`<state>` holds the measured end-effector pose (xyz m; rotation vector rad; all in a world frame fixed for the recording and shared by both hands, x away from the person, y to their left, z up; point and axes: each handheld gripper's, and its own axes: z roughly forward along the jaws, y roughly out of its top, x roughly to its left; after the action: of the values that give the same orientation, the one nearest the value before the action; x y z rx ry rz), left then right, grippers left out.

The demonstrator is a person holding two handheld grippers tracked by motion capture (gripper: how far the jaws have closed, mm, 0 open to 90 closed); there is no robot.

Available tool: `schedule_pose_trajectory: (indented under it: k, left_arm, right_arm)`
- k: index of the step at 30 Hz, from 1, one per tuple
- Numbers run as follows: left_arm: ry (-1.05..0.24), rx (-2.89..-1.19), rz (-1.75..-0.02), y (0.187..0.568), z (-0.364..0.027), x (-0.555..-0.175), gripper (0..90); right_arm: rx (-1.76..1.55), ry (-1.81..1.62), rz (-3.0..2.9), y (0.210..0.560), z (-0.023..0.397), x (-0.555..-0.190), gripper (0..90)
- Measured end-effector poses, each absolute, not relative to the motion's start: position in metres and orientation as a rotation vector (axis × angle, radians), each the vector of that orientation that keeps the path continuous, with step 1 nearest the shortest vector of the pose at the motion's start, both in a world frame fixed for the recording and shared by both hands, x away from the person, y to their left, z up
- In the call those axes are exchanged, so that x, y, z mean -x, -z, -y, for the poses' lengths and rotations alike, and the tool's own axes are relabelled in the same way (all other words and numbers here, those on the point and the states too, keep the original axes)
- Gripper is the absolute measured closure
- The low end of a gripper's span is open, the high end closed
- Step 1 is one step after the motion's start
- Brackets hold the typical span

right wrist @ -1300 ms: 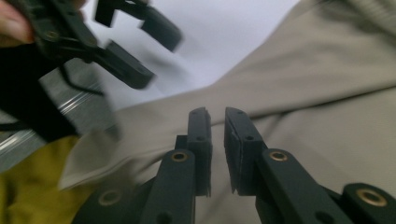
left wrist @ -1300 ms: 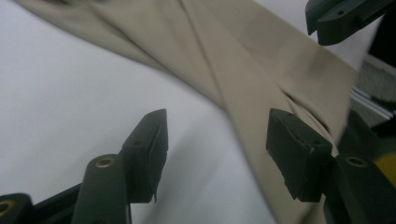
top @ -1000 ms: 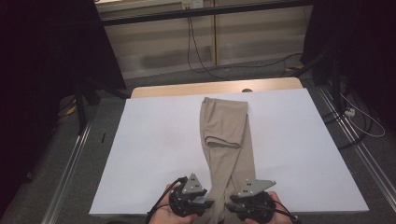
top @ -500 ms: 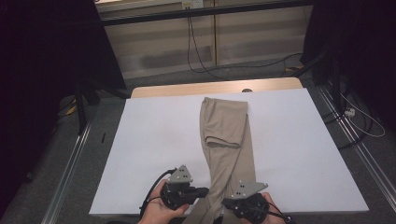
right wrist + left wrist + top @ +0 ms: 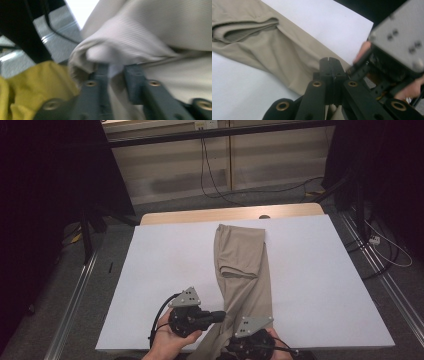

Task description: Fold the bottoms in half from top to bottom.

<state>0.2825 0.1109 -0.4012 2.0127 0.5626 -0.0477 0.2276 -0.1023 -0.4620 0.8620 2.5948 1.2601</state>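
**Near end of tan trousers gripped at the counter's front edge**

Dim room, black drapes to both sides, cables along the far wall; white-topped counter (image 5: pixel 165 270) in the middle. Tan trousers (image 5: pixel 242 265) laid lengthwise down the centre, folded in a narrow strip, near end lifted off the front edge. Left hand-held gripper (image 5: pixel 220 315) lying level, pointing across toward the cloth, jaws pressed together on the trousers' left edge, probably to keep that side taut. Left hand (image 5: pixel 167 340) cupped under it, palm up. Right hand-held gripper (image 5: pixel 250 340) at the front edge, under the hanging end; jaws just been opening, a gap between them, a fold of cloth (image 5: pixel 112 70) in that gap, not visibly pinched. Likely a regrip before folding the near end forward.
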Motion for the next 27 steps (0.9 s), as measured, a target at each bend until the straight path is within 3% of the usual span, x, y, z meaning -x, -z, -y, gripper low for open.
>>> schedule_pose_trajectory:
  k: [6,10,12,15,18,23,27]
  left_arm:
    - [0.070,-2.039,-0.517,0.402,-0.091,-0.273,90.0]
    - [0.102,-2.087,-0.468,0.411,-0.068,-0.268,90.0]
    - [0.146,-2.123,-0.462,0.425,-0.060,-0.265,89.5]
    - [0.176,-2.142,-0.485,0.435,-0.062,-0.265,79.6]
    - [0.151,-2.114,-0.513,0.432,-0.079,-0.269,75.2]
    - [0.110,-2.100,-0.616,0.437,-0.110,-0.285,74.6]
    - [0.133,-2.216,-0.586,0.455,-0.096,-0.279,76.0]
  right_arm:
    - [-0.937,-1.273,-2.464,0.443,0.136,-0.226,65.1]
    - [-1.014,-1.199,-2.365,0.435,0.159,-0.231,76.6]
    - [-1.102,-1.219,-2.322,0.434,0.172,-0.236,77.9]
    - [-1.142,-1.256,-2.310,0.435,0.179,-0.240,70.1]
    - [-1.113,-1.298,-2.319,0.434,0.172,-0.238,63.8]
    - [-1.111,-1.333,-2.301,0.432,0.159,-0.235,53.8]
    - [-1.099,-1.341,-2.349,0.435,0.150,-0.237,51.4]
